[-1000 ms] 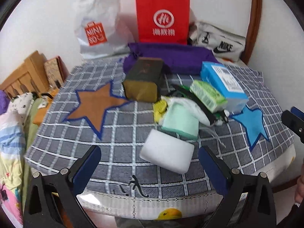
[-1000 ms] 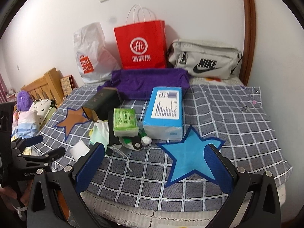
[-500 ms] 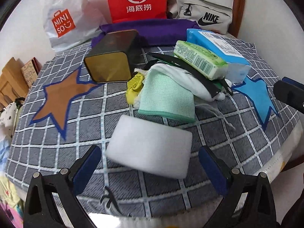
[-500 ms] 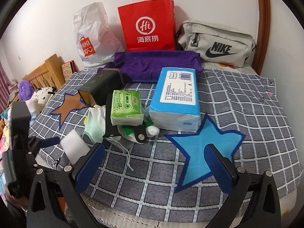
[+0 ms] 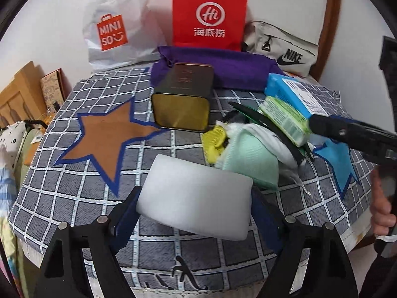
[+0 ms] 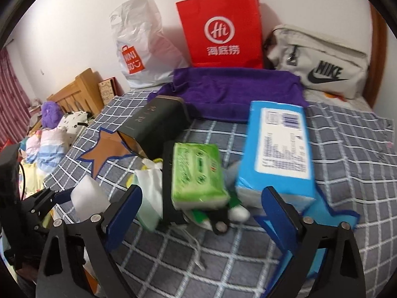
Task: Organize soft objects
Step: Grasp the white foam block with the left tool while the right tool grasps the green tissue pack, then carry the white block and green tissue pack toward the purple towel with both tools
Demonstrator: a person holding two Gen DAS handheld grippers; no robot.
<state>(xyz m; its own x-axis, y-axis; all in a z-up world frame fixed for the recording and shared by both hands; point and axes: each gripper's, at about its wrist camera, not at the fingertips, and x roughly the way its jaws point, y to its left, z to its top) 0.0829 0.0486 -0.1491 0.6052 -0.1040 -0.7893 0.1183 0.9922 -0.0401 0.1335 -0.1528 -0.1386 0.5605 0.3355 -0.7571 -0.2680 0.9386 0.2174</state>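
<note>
A white sponge block point(image 5: 196, 196) lies near the front edge of the grey checked cloth point(image 5: 74, 188). My left gripper point(image 5: 196, 216) is open, with one finger on each side of the block. The block also shows in the right wrist view point(image 6: 86, 196). My right gripper point(image 6: 201, 213) is open just before a green tissue pack point(image 6: 196, 173) and a blue tissue pack point(image 6: 280, 149). A mint cloth point(image 5: 250, 159) and white fabric point(image 5: 270, 139) lie in the pile. The right gripper also shows in the left wrist view point(image 5: 347, 134).
A dark tin box point(image 5: 183, 99) lies beside an orange star patch point(image 5: 106, 134). A purple towel point(image 6: 233, 92), red paper bag point(image 6: 220, 29), white Miniso bag point(image 6: 141, 44) and Nike bag point(image 6: 320, 62) stand at the back. A bed with bedding point(image 6: 49, 136) is at left.
My left gripper has moved forward so its fingers now flank the white sponge block. My right gripper has moved in close to the tissue packs.
</note>
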